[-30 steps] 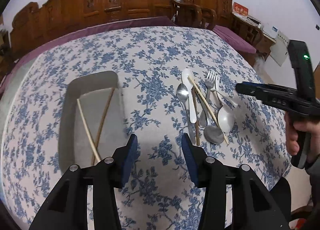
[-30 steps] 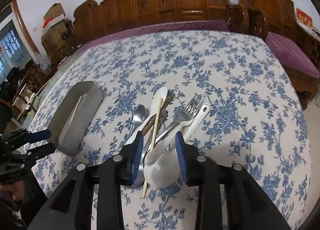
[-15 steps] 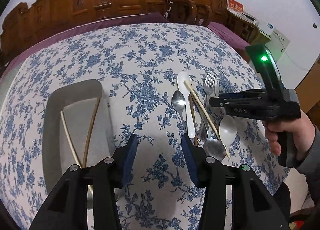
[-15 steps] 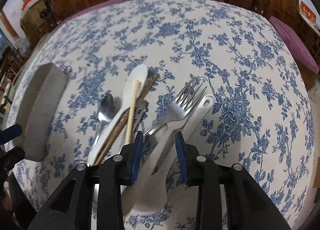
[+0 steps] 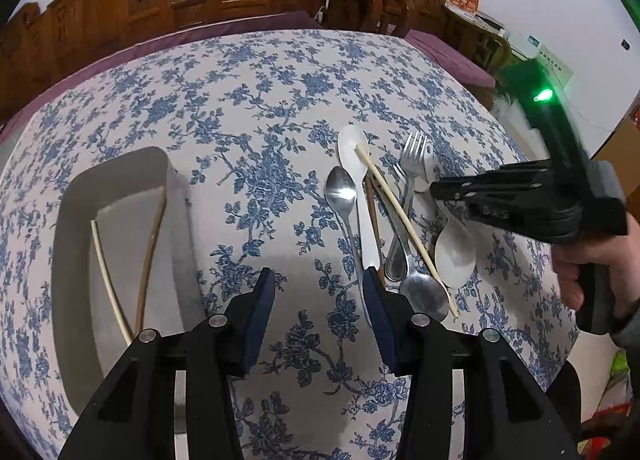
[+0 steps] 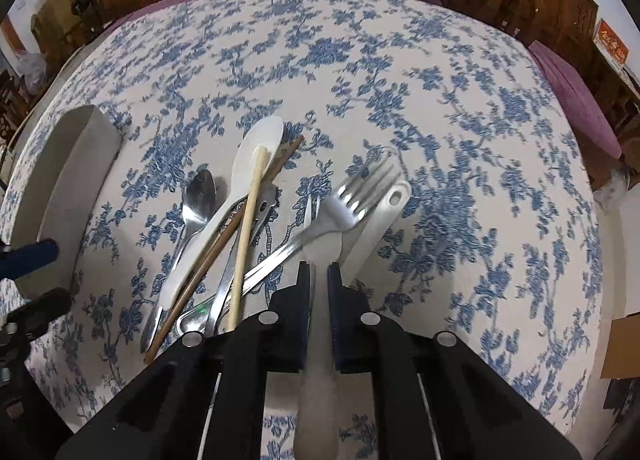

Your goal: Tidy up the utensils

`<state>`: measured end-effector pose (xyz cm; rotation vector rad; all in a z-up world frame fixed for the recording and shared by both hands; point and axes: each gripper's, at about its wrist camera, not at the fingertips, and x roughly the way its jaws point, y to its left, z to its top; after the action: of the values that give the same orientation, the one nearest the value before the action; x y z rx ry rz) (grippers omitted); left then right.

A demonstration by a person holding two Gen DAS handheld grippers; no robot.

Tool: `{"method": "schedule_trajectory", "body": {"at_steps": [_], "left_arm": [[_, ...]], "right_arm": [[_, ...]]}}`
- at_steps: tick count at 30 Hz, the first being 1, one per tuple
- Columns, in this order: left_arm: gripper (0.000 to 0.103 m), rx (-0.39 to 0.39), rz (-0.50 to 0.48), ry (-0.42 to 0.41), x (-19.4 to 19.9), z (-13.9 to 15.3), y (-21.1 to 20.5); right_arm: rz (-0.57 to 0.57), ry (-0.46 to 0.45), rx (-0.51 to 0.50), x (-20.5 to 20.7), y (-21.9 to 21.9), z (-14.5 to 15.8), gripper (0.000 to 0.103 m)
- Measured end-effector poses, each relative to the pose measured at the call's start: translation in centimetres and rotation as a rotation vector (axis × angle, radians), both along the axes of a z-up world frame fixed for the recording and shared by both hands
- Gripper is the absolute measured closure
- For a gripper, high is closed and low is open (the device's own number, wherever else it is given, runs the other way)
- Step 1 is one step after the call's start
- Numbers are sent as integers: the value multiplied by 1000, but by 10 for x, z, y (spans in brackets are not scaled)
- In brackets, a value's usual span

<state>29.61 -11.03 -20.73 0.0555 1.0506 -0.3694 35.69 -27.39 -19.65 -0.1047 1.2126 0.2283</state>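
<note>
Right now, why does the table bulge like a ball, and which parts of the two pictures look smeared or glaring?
Both views come through fisheye lenses, so the flat tablecloth domes and the corners go black. In the left wrist view, the right hand-held gripper is smeared, and a lamp glints off the metal spoon. In the right wrist view, the floral print is streaked at right; the white spoon between the pads is soft.

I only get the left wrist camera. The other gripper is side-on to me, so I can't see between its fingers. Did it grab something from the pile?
Observer: I think so. The right gripper has just been closing, and the handle of the white spoon sits between its nearly shut pads.
Operator: Is anything lying on that spoon?
Observer: Yes, the fork lies across its handle, just ahead of the jaws, so it may shift when the spoon lifts.
</note>
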Motion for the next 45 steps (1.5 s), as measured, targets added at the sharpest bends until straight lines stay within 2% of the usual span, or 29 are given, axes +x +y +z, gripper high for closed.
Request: {"method": "schedule_trajectory", "body": {"at_steps": [9,16,22,29,32,40,45], "left_arm": [[59,-2,6,36,3,-17,-11],[59,21,15,66,9,-34,-17],[60,15,13,75,22,-40,-25],[72,7,29,101,47,-47,-33],[73,18,25,99,53,-49,-37],[73,20,13,94,59,-50,-40],[76,31,1,88,62,-51,-42]], "right_arm": [[40,-124,17,-17,-2,45,93],[45,-165,90,-30,-13,59,93],[54,-183,110,-43,-19,49,93],[67,-180,103,-57,-27,29,92],[67,-183,88,-64,-31,19,93],[55,-115,77,-72,-38,-12,93],[35,-90,78,-69,-45,-21,93]]}}
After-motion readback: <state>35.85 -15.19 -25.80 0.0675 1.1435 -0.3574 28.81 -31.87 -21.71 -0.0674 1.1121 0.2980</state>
